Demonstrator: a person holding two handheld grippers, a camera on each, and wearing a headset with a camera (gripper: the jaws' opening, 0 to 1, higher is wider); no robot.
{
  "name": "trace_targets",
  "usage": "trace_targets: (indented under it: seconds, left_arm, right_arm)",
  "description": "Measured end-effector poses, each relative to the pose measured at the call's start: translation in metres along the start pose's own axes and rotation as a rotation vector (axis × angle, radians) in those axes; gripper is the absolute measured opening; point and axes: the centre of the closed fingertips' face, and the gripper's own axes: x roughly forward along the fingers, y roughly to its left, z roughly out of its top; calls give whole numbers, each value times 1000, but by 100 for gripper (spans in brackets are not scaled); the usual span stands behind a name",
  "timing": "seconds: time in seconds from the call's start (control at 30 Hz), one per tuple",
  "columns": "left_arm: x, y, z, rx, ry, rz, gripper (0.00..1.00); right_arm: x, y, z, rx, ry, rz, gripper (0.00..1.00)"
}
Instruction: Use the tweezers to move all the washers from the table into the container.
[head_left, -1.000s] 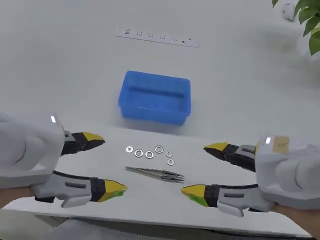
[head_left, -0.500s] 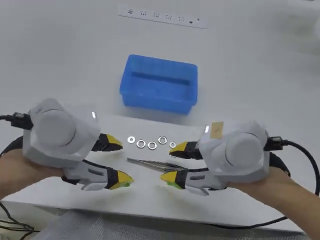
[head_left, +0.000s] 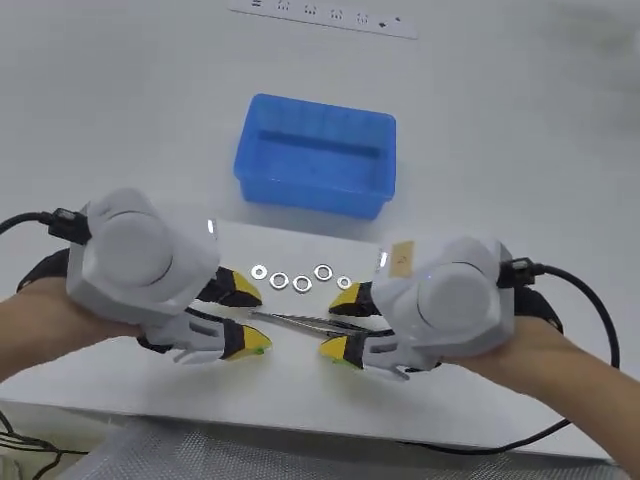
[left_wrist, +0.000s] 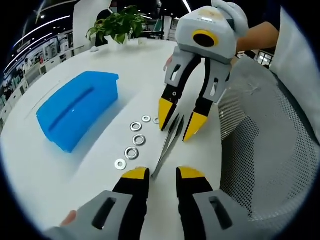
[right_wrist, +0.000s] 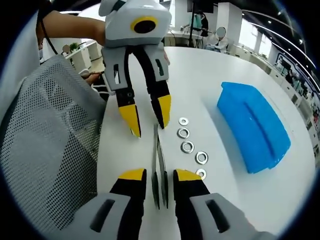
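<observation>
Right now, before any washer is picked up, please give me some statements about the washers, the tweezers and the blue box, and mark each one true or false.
1. Five washers lie on the table. True.
2. The blue box already holds a washer. False: no washer shows inside it.
3. The tweezers lie on the table between the left gripper and the right gripper. True.
4. The right gripper holds the tweezers in the air. False: its jaws stand open on either side of the tweezers, which lie flat.
</observation>
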Motion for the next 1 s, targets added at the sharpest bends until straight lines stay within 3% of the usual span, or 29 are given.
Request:
trace_targets:
  seconds: [0.2, 0.37, 0.67, 1.0]
  left_arm:
    - [2, 1, 1, 76, 29, -7, 17]
    - [4, 3, 1, 100, 35, -3, 7]
    - [4, -6, 0, 167, 48, -48, 6]
    - [-5, -9, 3, 214, 80, -49, 5]
  right_arm:
    - [0, 0, 0, -42, 18, -4, 19]
    - [1, 1, -1, -65, 26, -5, 14]
    - [0, 4, 0, -106, 23, 3, 8]
    - [1, 10, 5, -154, -19, -8, 7]
